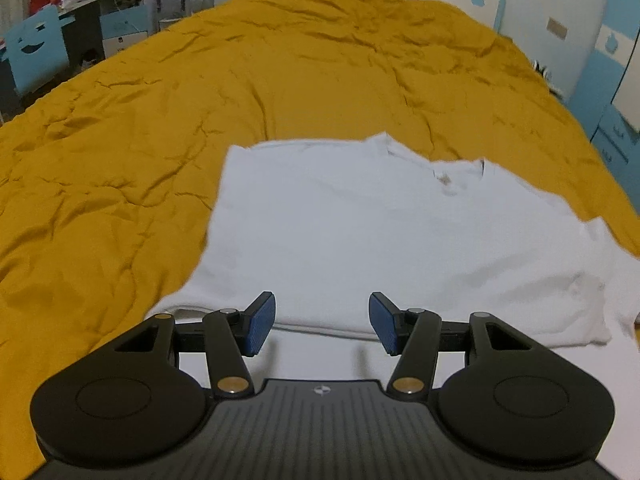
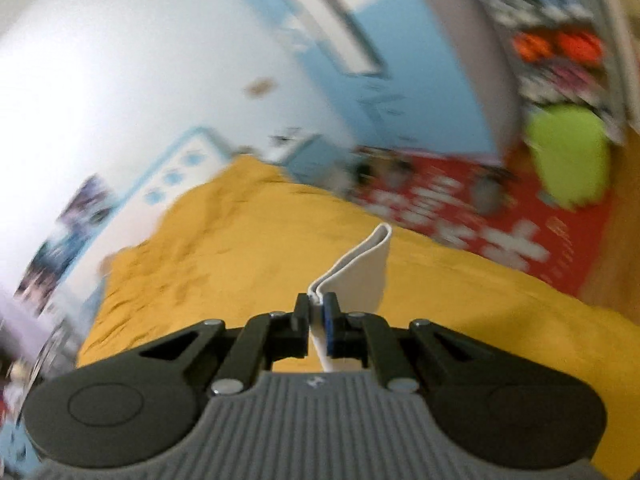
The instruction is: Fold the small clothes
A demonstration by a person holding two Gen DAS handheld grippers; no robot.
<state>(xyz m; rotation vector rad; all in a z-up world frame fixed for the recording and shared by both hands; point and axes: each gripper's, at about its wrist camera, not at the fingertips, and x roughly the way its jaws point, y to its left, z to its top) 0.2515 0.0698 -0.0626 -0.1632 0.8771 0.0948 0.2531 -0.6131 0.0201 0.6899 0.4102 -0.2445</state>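
Note:
A white T-shirt (image 1: 360,232) lies spread on the mustard-yellow bedcover (image 1: 160,120), its collar toward the far right. My left gripper (image 1: 322,322) hovers over the shirt's near hem, open, with nothing between its blue pads. In the blurred right wrist view my right gripper (image 2: 319,314) is shut on a fold of the white shirt fabric (image 2: 360,276), which sticks up past the fingertips above the yellow bedcover (image 2: 240,248). The rest of the shirt is hidden from that view.
A cluttered desk (image 1: 100,0) and a light blue chair (image 1: 36,52) stand beyond the bed's far left. Blue cabinets (image 1: 612,120) line the right wall. A red patterned mat (image 2: 500,216) and a lime-green object (image 2: 568,156) lie past the bed in the right wrist view.

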